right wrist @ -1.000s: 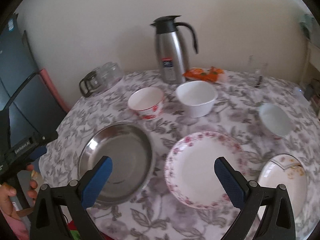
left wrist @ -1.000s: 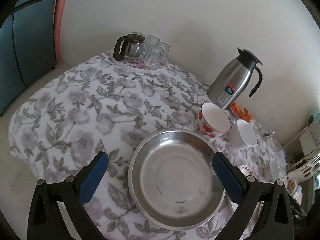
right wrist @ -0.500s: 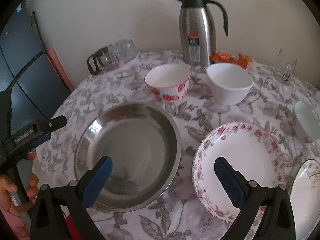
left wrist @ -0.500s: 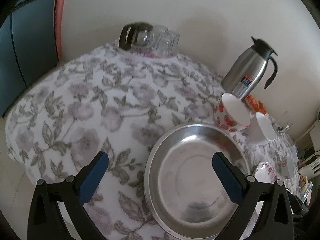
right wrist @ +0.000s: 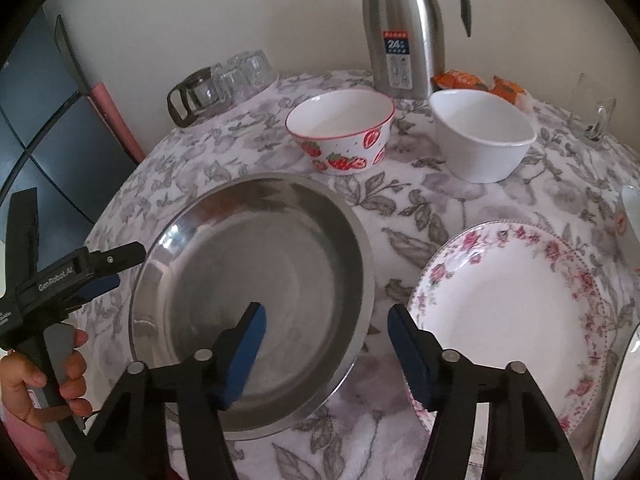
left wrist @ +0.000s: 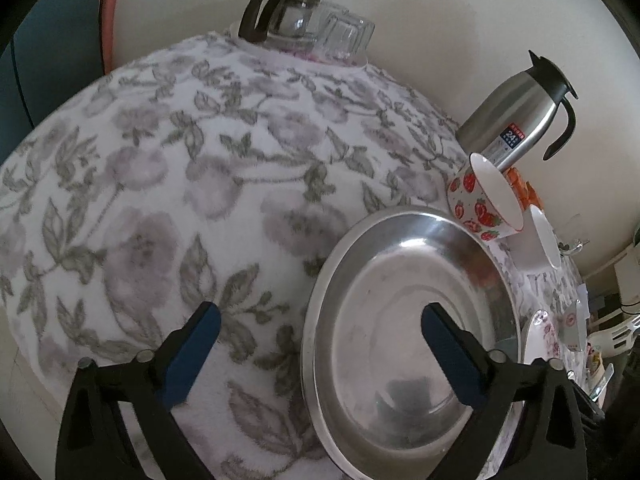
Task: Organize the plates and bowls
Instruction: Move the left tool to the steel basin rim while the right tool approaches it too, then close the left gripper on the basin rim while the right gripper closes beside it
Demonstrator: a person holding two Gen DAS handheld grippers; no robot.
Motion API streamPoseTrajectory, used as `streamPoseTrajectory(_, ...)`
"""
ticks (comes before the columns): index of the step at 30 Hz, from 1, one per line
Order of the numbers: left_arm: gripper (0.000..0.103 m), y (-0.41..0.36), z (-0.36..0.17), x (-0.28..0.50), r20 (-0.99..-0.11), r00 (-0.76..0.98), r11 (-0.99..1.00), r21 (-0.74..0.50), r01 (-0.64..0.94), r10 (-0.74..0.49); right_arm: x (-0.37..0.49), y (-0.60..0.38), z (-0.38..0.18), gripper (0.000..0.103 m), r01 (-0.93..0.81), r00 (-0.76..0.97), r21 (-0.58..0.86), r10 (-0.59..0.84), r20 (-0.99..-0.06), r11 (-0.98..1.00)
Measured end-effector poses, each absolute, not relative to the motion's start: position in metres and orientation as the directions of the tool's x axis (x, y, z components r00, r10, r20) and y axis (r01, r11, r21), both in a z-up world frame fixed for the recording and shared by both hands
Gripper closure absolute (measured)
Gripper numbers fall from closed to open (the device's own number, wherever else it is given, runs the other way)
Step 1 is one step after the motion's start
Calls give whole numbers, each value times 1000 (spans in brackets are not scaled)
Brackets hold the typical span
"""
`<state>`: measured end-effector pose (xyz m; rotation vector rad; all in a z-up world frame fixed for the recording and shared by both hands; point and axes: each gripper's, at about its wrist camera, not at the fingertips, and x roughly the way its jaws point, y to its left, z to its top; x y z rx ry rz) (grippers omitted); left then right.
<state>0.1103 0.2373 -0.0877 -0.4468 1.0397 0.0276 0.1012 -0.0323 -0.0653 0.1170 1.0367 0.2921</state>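
Both tools straddled opposite rims of the steel pan (right wrist: 256, 300), likely for a two-handed lift. Left tool (left wrist: 320, 344) closing slightly, one finger over the cloth, one inside the pan, pads not yet pressing. Right tool (right wrist: 324, 344) closing around the near-right rim, nothing gripped so far. Pan sat flat near the table's (left wrist: 160, 168) front-left edge: wide, shallow, shiny, empty. Strawberry bowl (right wrist: 340, 136) just behind, floral plate (right wrist: 508, 312) beside.

Steel thermos jug (right wrist: 404, 32), behind strawberry bowl (right wrist: 342, 136): label reads "24", smaller print illegible. Left tool (right wrist: 100, 268), left of steel basin (right wrist: 256, 296): "GenRobot.AI".
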Motion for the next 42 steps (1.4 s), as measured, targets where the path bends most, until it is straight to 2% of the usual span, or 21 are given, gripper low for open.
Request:
streamPoseTrajectory(3, 13, 238, -93, 112, -842, 501, 908, -351, -227, -200, 103, -28, -71, 47, -191, 459, 229, 293, -839, 954)
streamPoseTrajectory(6, 20, 237, -99, 114, -848, 486, 906, -357, -228, -212, 104, -25, -71, 50, -204, 465, 204, 278, -841, 958)
streamPoseTrajectory(11, 38, 236, -107, 116, -854, 465, 903, -366, -224, -231, 106, -23, -70, 55, -208, 464, 211, 286, -838, 955)
streamPoseTrajectory(14, 45, 237, -110, 117, -860, 455, 904, -362, -229, -229, 106, -22, -70, 58, -216, 467, 210, 290, -835, 954)
streamPoseTrajectory(19, 50, 238, -111, 117, -866, 452, 908, -347, -234, -214, 106, -19, -72, 58, -232, 457, 220, 306, -835, 947)
streamPoseTrajectory(25, 52, 239, -111, 114, -867, 452, 909, -345, -236, -211, 104, -18, -77, 58, -231, 447, 226, 310, -839, 946)
streamPoseTrajectory(31, 53, 239, -111, 114, -864, 456, 908, -347, -236, -212, 104, -19, -80, 64, -226, 440, 241, 319, -840, 944)
streamPoseTrajectory(35, 62, 239, -111, 113, -865, 455, 909, -344, -234, -210, 105, -21, -83, 72, -215, 431, 261, 331, -839, 941)
streamPoseTrajectory(42, 66, 238, -111, 113, -868, 456, 913, -333, -236, -199, 104, -32, -75, 73, -190, 462, 275, 333, -822, 943)
